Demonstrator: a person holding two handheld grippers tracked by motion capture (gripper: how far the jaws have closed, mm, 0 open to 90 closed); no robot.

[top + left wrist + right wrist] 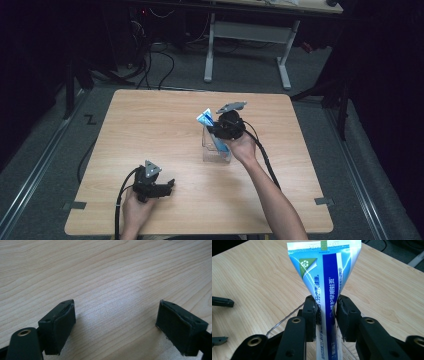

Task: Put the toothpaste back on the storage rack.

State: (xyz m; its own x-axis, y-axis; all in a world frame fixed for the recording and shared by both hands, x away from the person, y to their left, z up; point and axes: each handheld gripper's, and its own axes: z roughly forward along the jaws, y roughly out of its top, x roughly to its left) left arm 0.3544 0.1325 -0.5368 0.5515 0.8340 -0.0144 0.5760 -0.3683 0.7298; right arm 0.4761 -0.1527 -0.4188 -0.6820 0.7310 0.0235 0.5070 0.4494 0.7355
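Right now the toothpaste tube (329, 277) is pinched between the jaws of my right claw (325, 315), crimped flat end up, its lower part standing in the clear plastic holder (216, 150) near the middle of the wooden table (150, 130). I judge the tube light and soft: the wall gives under pressure, and the glossy skin is probably a bit slippery, so a hard squeeze could push paste toward the cap. My grip sits on the body below the flared end, across the flat faces, which seems the sensible place; nearer the stiff crimp would dent it less. The holder looks thin and light too, likely to tip or slide if I drag the tube sideways. My left claw (116, 325) rests low over bare wood near the front edge, jaws spread wide, holding nothing, well apart from the holder.
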